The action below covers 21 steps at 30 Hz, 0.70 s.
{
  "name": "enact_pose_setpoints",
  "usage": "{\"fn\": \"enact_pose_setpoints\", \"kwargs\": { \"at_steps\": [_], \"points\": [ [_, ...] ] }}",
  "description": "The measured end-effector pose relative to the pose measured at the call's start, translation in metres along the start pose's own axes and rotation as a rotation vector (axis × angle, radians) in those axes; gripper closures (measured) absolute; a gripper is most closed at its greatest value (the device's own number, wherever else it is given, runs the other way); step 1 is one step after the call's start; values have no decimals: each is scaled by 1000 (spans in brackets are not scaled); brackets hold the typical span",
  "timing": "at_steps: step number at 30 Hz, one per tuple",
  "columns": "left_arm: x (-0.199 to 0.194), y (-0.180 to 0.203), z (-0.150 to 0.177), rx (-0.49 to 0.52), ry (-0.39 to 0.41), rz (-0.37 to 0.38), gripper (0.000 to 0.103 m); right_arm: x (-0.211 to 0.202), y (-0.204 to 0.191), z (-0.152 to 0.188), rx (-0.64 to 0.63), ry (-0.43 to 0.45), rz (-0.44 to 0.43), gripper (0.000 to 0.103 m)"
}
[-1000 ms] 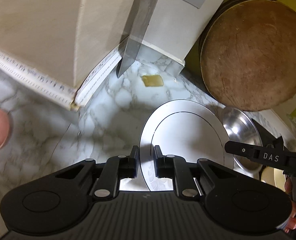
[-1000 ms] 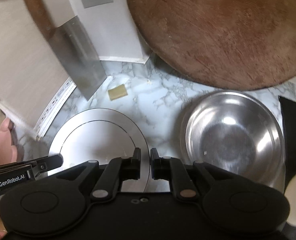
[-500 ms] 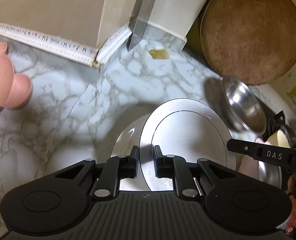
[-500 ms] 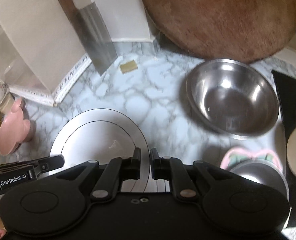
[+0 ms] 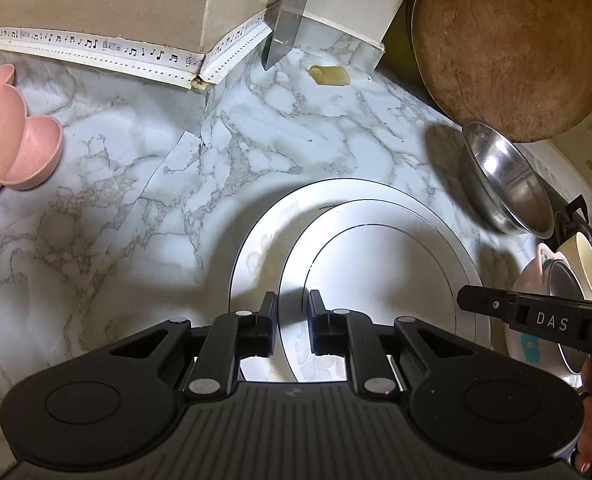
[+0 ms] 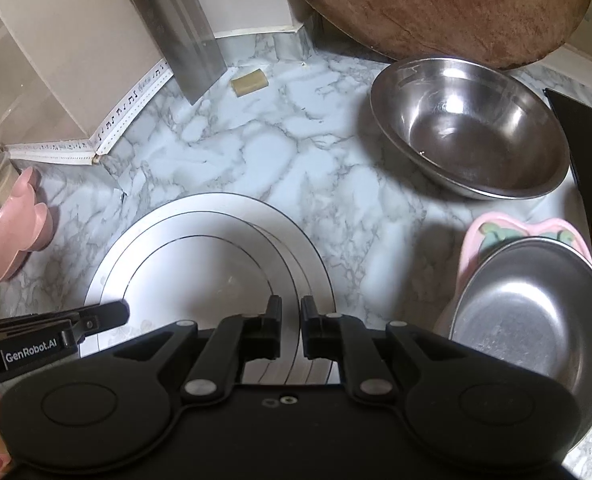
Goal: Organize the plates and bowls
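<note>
A white plate [image 5: 375, 272] with a thin dark ring is carried between both grippers. My left gripper [image 5: 292, 308] is shut on its near left rim. My right gripper [image 6: 291, 312] is shut on its right rim, and one right finger [image 5: 471, 300] shows at the plate's far side in the left wrist view. The held plate [image 6: 200, 272] hangs just over a second white plate [image 5: 252, 248] lying on the marble counter, offset a little to the right of it. Whether the two plates touch I cannot tell.
A deep steel bowl [image 6: 467, 128] stands to the right, below a round wooden board [image 6: 435, 4]. A shallow steel dish [image 6: 535, 312] rests on a pink plate [image 6: 471, 240]. A pink eared dish [image 5: 8, 148] lies at left. A cleaver [image 6: 188, 52] leans on the wall.
Both grippers have drawn back from the wall and sunk with the plate. The second white plate has come into view beneath it, along with the pink dish and the steel dish.
</note>
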<state>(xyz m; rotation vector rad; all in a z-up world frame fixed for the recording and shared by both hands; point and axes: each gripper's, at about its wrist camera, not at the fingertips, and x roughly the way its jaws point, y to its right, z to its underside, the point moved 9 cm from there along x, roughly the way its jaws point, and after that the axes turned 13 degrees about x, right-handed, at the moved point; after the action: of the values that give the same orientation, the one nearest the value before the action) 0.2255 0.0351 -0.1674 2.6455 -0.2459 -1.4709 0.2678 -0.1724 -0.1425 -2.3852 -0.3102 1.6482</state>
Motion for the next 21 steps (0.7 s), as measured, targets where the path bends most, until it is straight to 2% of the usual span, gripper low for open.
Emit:
{"fn": "enact_pose_setpoints", "kwargs": {
  "at_steps": [15, 21],
  "points": [
    [7, 1, 1, 30, -11, -14, 89, 10, 2, 3, -6, -15, 11, 91],
    [7, -1, 0, 28, -19, 1, 89, 12, 2, 2, -5, -16, -3, 91]
  ]
}}
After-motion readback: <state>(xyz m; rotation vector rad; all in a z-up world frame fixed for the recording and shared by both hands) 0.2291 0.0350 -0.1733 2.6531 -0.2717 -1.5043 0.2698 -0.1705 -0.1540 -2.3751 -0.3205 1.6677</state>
